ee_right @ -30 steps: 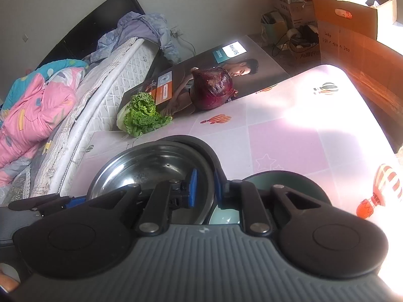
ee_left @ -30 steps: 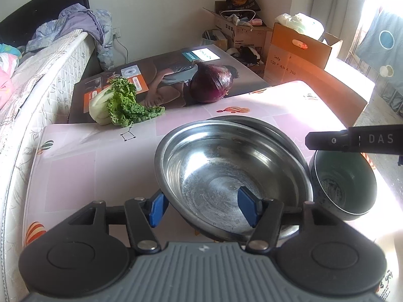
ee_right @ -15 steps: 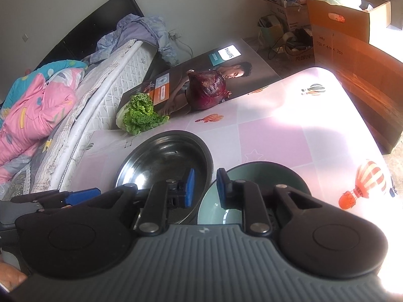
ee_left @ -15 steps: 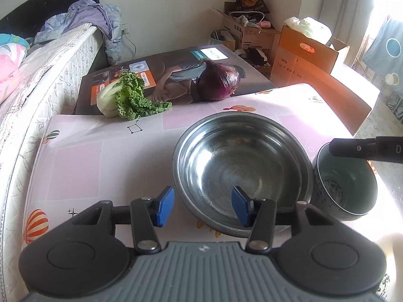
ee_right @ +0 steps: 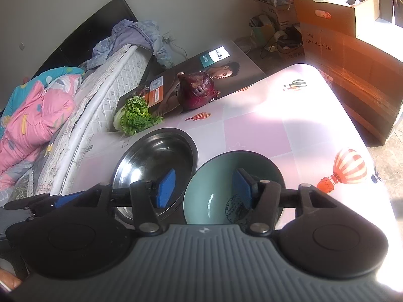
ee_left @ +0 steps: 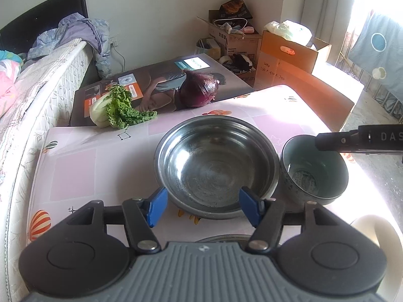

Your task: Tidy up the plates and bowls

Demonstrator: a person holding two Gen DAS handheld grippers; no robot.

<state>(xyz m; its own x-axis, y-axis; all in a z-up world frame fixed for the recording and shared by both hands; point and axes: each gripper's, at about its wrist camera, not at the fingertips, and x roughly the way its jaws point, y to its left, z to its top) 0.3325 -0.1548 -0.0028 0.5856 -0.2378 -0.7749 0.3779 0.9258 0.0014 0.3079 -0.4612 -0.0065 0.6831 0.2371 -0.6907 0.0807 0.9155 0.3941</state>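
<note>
A large steel bowl (ee_left: 216,161) sits on the pink table (ee_left: 88,166), nested in a darker bowl whose rim shows around it; it also shows in the right wrist view (ee_right: 156,161). A teal ceramic bowl (ee_left: 312,171) stands just right of it, touching or nearly so, and shows in the right wrist view (ee_right: 214,191). My left gripper (ee_left: 202,207) is open, its pads astride the steel bowl's near rim. My right gripper (ee_right: 204,187) is open above the teal bowl's near left rim, holding nothing. A steel rim (ee_left: 221,239) shows under the left gripper.
A lettuce (ee_left: 113,110) and a red cabbage (ee_left: 199,93) lie at the table's far edge on a printed flat box (ee_left: 156,83). A bed (ee_left: 37,93) runs along the left. Cardboard boxes (ee_left: 289,55) stand at the back right. A white object (ee_left: 377,236) sits near right.
Both grippers have opened wide and pulled back. The left gripper let go of the steel bowl, which now rests on the table. The right gripper's jaws went from shut to open.
</note>
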